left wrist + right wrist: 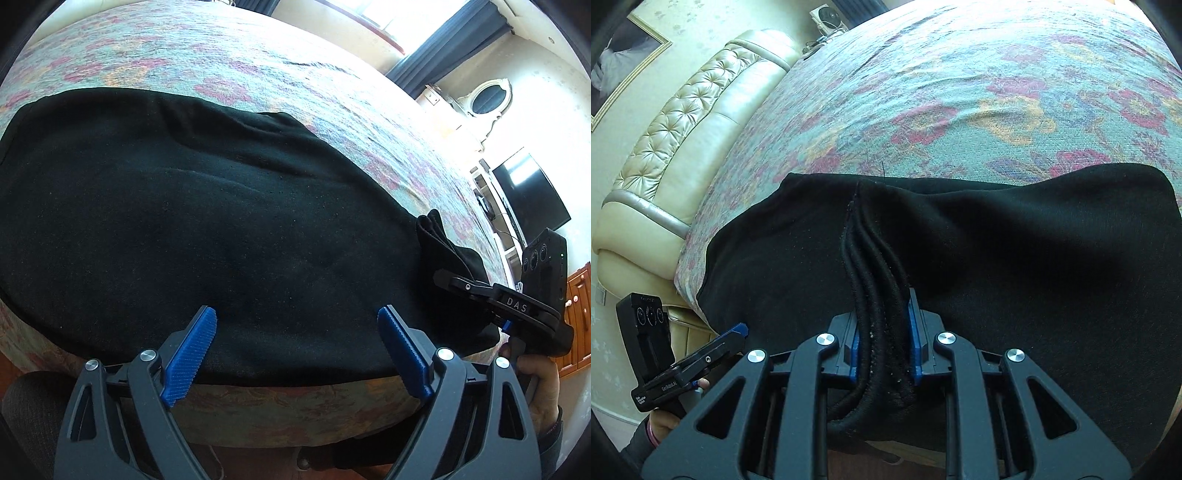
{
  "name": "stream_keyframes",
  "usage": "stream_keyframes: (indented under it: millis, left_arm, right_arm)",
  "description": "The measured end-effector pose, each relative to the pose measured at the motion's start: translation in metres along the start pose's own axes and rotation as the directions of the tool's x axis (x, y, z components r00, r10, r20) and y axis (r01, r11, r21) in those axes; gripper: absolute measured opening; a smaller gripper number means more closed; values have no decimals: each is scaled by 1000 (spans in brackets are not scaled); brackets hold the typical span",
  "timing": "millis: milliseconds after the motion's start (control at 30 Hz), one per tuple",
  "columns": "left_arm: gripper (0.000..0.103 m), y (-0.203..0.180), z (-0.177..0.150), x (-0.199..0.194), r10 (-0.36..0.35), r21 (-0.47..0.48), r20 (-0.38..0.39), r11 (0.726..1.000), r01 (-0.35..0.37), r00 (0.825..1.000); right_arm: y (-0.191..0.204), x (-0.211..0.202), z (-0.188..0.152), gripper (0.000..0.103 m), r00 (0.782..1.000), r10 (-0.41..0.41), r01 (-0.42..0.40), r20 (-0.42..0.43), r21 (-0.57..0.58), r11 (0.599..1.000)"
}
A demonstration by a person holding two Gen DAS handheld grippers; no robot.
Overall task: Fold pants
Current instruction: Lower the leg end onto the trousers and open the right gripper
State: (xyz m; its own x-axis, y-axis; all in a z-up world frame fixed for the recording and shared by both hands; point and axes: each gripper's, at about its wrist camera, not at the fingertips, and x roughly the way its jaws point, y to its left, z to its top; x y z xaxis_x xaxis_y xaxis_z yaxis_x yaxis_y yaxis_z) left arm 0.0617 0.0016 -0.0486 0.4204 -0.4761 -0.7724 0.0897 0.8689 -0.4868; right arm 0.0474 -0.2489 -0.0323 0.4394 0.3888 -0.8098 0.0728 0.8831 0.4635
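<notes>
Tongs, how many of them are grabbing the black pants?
1. The right tongs are shut on a bunched edge of the black pants. The left tongs hang open above the pants, holding nothing.

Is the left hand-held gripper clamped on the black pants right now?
No, the left hand-held gripper stands wide open above the black pants, nothing between its blue pads.

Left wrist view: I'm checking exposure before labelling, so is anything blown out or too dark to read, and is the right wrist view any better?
Left wrist view: window blown out, black pants nearly textureless, bed edge bowed by fisheye. Right wrist view: even light, stacked hems sharp between the right gripper pads.
</notes>
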Motion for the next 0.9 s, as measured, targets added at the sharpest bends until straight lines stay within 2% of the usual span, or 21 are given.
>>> stream_keyframes:
  millis: [233, 433, 600, 633, 800, 900]
  left_arm:
    - [88, 5, 0, 2, -36, -36, 4, 999, 37, 999]
    - [88, 3, 0, 3, -34, -18, 2, 999, 34, 999]
    - [94, 2, 1, 7, -65, -32, 2, 997, 65, 998]
    - [97, 4, 2, 8, -83, -42, 5, 996, 83, 997]
    - [98, 8, 8, 11, -120, -67, -20, 991, 119, 993]
    - [98, 8, 10, 13, -125, -65, -23, 990, 123, 992]
  right_arm:
    - [6, 12, -2, 24, 1000, -14, 14, -1, 8, 1000]
    - [18, 18, -7, 31, 998, -55, 55, 13, -25, 998]
    - [25, 20, -9, 35, 997, -75, 76, 28, -41, 996]
    - [26, 20, -10, 35, 997, -75, 77, 32, -44, 996]
    - [32, 27, -10, 35, 999, -44, 45, 16, -43, 998]
    - [35, 30, -11, 45, 1000, -25, 26, 10, -42, 999]
